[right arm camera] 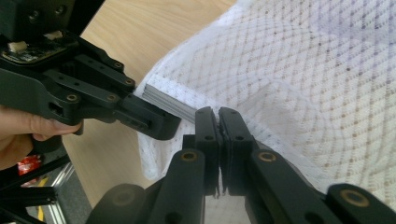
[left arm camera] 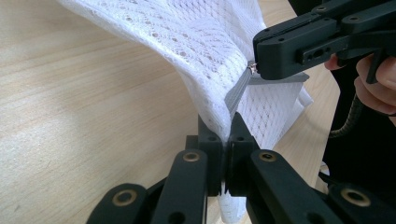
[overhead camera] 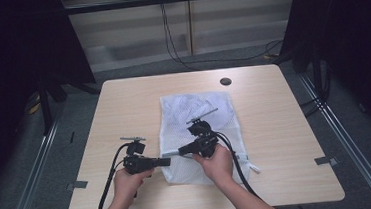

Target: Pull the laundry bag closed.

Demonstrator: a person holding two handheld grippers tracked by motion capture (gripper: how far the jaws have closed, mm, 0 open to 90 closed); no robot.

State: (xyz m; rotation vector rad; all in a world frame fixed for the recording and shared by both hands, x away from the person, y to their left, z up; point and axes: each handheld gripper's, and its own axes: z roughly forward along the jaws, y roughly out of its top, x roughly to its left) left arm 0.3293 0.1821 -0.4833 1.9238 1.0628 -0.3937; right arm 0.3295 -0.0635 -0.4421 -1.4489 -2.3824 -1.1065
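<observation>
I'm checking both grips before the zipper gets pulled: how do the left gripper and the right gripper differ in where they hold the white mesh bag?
The left gripper reaches in from the bare table and pinches the white mesh bag at its left edge, by the grey zipper tape. The right gripper sits over the bag, its jaws meeting that same edge, apparently at the zipper pull. Both are shut on the bag, tips nearly touching.

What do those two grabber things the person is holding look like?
Both grippers, left and right, are black, with two flat jaws on hinged links joined by brass-coloured pins. Each has a grey plate on top and a thick black cable trailing back. The forearms are bare, no sleeves.
</observation>
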